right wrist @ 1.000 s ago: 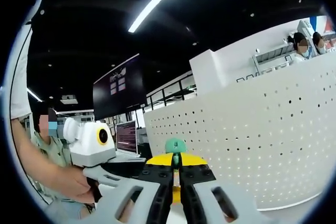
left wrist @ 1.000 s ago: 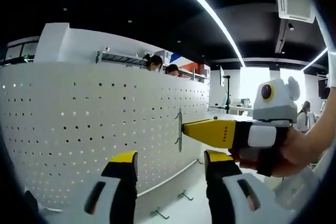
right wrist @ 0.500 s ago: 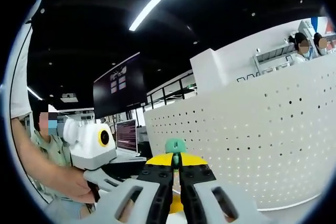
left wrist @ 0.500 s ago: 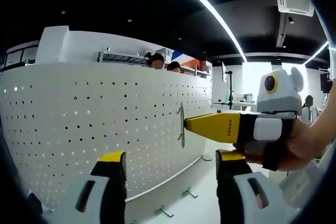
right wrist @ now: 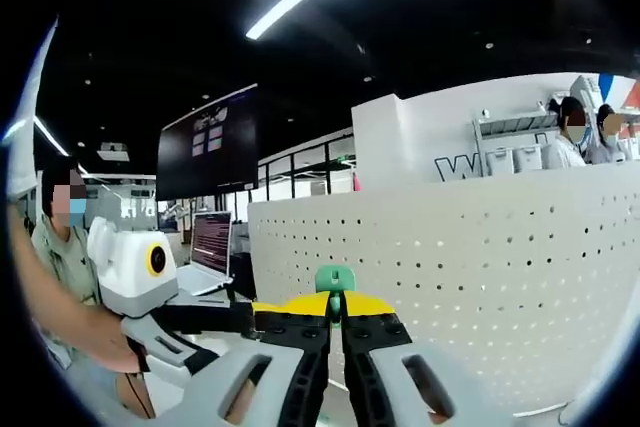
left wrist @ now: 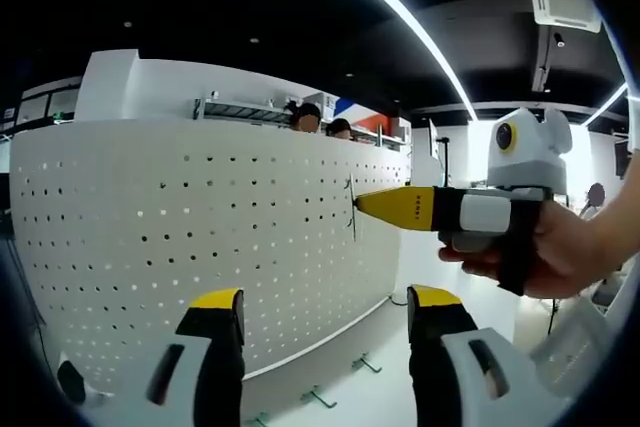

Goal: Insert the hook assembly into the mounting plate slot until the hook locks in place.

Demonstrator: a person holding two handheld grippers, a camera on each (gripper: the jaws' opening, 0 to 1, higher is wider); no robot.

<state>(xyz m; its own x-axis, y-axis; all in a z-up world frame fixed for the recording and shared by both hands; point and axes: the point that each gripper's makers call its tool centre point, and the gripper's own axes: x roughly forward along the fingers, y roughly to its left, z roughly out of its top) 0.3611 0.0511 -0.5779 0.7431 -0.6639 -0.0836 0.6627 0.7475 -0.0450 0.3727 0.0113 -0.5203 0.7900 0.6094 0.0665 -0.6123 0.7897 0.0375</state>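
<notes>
A white perforated mounting plate is seen standing upright, curved by the lens, across the left gripper view. The left gripper is held with its yellow-tipped jaws wide apart and nothing between them, pointed at the plate's lower part. The right gripper is seen entering from the right, gripped by a hand; its jaws are closed to a point on a thin metal hook, which is held at the plate's face. Whether the hook is seated in a hole cannot be told. Spare hooks are noted lying on the white surface below the plate.

In the right gripper view, the closed jaws are seen pressed together beneath a green part, with the plate beyond.
</notes>
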